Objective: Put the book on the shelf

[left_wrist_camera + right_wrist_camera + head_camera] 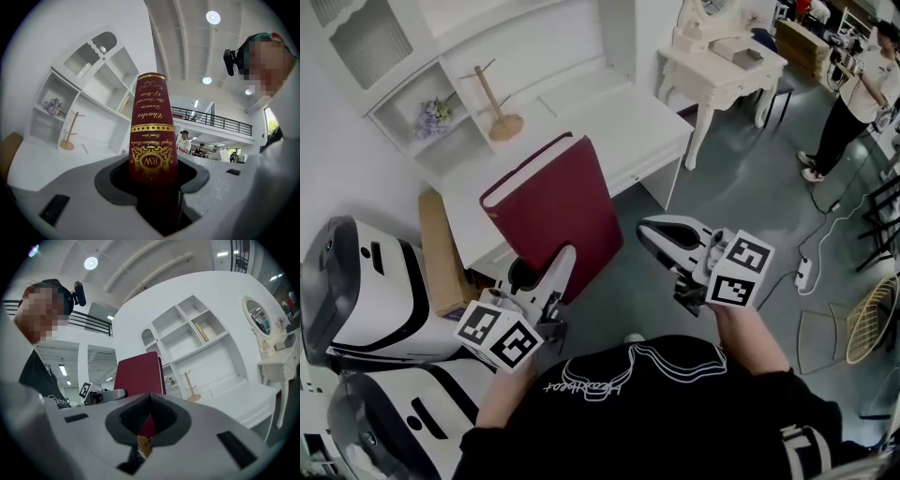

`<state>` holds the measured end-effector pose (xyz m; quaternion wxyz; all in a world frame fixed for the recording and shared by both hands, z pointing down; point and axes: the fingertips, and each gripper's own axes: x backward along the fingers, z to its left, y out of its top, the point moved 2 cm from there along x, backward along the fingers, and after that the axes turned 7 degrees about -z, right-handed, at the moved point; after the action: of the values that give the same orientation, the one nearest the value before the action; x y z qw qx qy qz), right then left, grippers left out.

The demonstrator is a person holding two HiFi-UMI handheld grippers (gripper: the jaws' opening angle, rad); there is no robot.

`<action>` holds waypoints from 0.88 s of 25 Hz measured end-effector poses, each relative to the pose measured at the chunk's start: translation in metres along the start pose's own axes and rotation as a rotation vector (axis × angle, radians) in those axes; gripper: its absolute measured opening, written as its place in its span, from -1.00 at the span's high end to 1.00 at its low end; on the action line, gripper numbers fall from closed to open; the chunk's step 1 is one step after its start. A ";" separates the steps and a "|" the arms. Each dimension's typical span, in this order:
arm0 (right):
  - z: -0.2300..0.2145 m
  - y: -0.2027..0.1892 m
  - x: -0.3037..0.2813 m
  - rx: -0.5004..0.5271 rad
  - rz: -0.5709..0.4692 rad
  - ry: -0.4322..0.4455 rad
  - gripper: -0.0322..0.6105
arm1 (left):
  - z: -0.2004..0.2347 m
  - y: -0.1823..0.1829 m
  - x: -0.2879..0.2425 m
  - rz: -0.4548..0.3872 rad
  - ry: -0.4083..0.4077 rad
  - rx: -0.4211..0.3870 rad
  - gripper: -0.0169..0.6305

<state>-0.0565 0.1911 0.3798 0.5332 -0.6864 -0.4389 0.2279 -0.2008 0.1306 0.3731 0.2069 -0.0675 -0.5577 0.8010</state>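
A dark red hardcover book (558,202) stands upright in the air in front of the white desk (609,117), its lower edge clamped in my left gripper (562,267). In the left gripper view the gilt-lettered spine (152,122) rises straight out from between the jaws of the left gripper (152,176). My right gripper (654,232) hovers to the right of the book, apart from it, jaws together and holding nothing. From the right gripper (150,401) the book's cover (138,373) shows just beyond. The white shelf unit (441,103) (93,93) (197,338) stands on the desk behind.
A wooden peg stand (497,112) and purple flowers (434,114) sit in the shelf's lower openings. Cardboard (441,253) leans by the desk, with white machines (366,291) at the left. A small white table (722,66), a standing person (853,94) and a wire chair (862,319) are on the right.
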 end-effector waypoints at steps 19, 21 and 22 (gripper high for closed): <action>-0.112 0.057 -0.016 0.088 -0.024 -0.007 0.90 | 0.033 0.010 -0.122 -0.055 0.011 -0.028 0.28; -0.129 0.063 -0.025 0.087 -0.031 -0.005 0.90 | 0.045 0.012 -0.141 -0.055 0.006 -0.033 0.28; -0.140 0.066 -0.030 0.086 -0.034 -0.008 0.90 | 0.051 0.013 -0.152 -0.053 0.003 -0.033 0.28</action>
<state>0.0613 0.0880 0.3595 0.5643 -0.6544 -0.4423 0.2402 -0.0835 0.0204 0.3618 0.2279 -0.0573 -0.5722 0.7857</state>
